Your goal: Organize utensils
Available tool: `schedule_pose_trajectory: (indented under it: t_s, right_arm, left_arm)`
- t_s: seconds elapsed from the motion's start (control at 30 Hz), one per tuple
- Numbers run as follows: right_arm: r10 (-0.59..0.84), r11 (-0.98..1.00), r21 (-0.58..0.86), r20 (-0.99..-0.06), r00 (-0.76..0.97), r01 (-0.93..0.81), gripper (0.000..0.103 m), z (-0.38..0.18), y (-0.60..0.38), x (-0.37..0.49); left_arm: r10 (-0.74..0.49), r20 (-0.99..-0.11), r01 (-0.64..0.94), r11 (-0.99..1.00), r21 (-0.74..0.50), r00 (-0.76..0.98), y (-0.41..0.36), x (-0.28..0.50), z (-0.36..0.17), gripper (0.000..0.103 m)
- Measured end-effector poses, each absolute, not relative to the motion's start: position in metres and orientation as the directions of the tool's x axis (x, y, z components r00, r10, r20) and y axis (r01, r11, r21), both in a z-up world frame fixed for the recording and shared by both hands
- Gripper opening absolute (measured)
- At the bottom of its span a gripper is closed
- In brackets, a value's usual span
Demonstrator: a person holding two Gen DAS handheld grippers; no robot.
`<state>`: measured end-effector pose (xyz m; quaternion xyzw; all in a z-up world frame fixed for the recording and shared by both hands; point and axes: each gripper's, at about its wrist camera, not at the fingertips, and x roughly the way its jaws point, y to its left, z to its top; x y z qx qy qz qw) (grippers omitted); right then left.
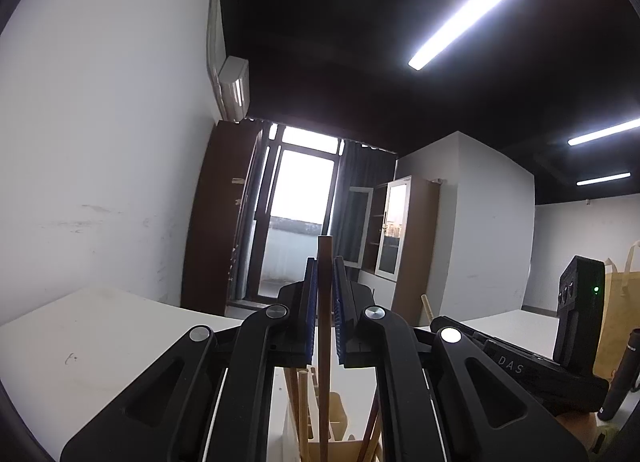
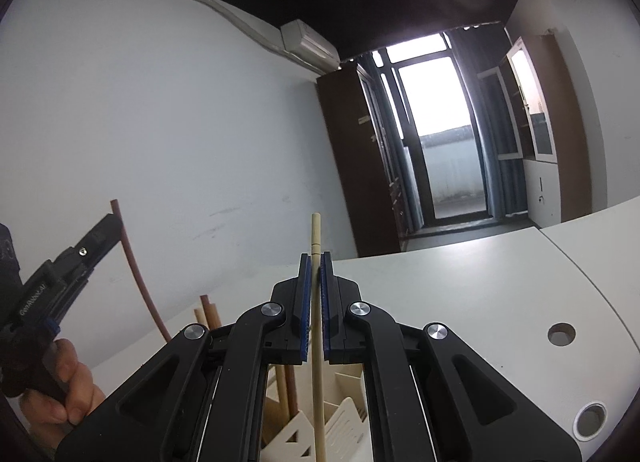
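The left tool (image 1: 325,302) is clamped on one dark brown chopstick (image 1: 324,258), the right tool (image 2: 315,294) on one pale chopstick (image 2: 316,238). Both sticks' lower ends are cut off over the cream holder (image 2: 340,422) on the white counter (image 2: 460,294), whose contents are mostly hidden.

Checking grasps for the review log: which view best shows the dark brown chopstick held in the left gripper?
The right wrist view: the dark brown chopstick shows side-on, curving up past the left gripper. In the left wrist view the chopstick stands edge-on between the left gripper pads, so its grip is clear but its length is foreshortened.
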<state>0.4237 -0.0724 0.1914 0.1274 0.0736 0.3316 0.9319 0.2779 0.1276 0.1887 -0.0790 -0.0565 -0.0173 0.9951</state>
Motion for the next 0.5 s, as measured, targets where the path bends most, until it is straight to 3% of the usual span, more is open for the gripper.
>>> schedule_pose_trajectory:
  t_s: [0.2, 0.5]
  right_arm:
    - [0.687, 0.675, 0.291, 0.088, 0.722, -0.678, 0.005, 0.196, -0.064, 0.409]
    - [0.687, 0.623, 0.311, 0.221, 0.692, -0.718, 0.005, 0.193, -0.051, 0.411]
  left_arm:
    - [-0.031, 0.110, 0.048, 0.987, -0.156, 0.993, 0.128, 0.279, 0.189, 0.007]
    - [-0.035, 0.109, 0.052, 0.986, -0.157, 0.993, 0.128, 0.280, 0.189, 0.007]
